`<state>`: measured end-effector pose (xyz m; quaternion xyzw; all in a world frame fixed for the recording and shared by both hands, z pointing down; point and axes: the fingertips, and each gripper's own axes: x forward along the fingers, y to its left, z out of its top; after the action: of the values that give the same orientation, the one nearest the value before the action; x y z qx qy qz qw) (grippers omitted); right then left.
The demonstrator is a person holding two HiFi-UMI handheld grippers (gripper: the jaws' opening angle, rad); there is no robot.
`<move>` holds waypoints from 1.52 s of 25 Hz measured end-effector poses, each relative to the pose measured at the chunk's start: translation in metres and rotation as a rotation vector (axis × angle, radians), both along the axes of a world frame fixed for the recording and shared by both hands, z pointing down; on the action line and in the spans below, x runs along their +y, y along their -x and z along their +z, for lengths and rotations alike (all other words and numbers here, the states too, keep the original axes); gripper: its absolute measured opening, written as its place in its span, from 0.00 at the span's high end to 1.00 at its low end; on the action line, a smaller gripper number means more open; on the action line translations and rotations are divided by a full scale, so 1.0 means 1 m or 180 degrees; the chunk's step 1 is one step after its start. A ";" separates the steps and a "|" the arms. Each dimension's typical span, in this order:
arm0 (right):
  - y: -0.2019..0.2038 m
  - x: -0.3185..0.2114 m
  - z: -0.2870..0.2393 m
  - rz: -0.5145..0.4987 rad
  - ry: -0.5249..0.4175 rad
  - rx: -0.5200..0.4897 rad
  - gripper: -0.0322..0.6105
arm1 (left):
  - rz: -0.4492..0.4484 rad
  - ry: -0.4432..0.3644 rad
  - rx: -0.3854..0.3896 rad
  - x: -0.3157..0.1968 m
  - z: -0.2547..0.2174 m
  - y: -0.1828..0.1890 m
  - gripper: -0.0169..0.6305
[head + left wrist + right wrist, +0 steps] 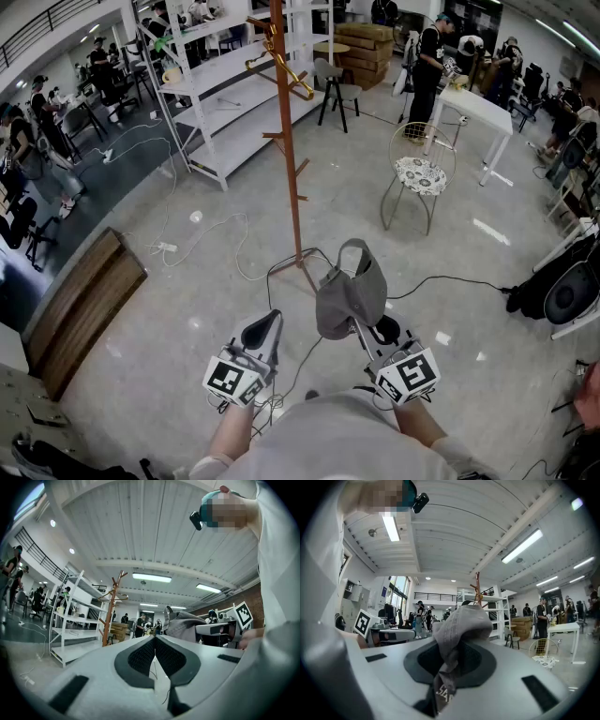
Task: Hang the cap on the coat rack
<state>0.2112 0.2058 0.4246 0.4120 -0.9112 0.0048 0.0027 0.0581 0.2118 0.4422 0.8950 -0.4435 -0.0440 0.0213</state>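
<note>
A grey cap (350,295) hangs in the air in front of me, and my right gripper (360,330) is shut on its fabric. In the right gripper view the cap (459,630) bulges up from between the jaws. The brown wooden coat rack (286,131) stands on the floor just beyond, its pegs sticking out left and right, with a yellowish hanger (281,58) on an upper peg. It also shows as a thin pole, the coat rack (111,606), in the left gripper view. My left gripper (267,323) is shut and holds nothing, to the left of the cap.
White shelving (220,84) stands behind the rack. A wire chair (420,173) and a white table (473,117) are at the right, a wooden bench (80,305) at the left. Cables (202,248) run over the floor near the rack's base. Several people are at the room's edges.
</note>
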 end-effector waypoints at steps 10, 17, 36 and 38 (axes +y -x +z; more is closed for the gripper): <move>0.000 -0.004 0.003 -0.0013 -0.0005 0.0059 0.87 | -0.0015 -0.0006 -0.0001 -0.004 0.002 0.000 0.96; 0.000 -0.006 0.008 0.0054 0.0049 -0.0020 0.87 | -0.0043 0.0000 0.0008 -0.002 0.007 0.004 0.96; 0.022 -0.035 0.017 0.0069 0.0129 0.0026 0.87 | -0.0072 0.0020 -0.0007 -0.029 0.011 0.032 0.96; 0.027 -0.040 0.018 0.0030 0.0143 0.0040 0.87 | -0.0095 0.0032 0.0002 -0.031 0.012 0.035 0.96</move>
<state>0.1837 0.1656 0.4422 0.4162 -0.9088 0.0227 0.0176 0.0226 0.1808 0.4537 0.8881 -0.4569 -0.0424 0.0251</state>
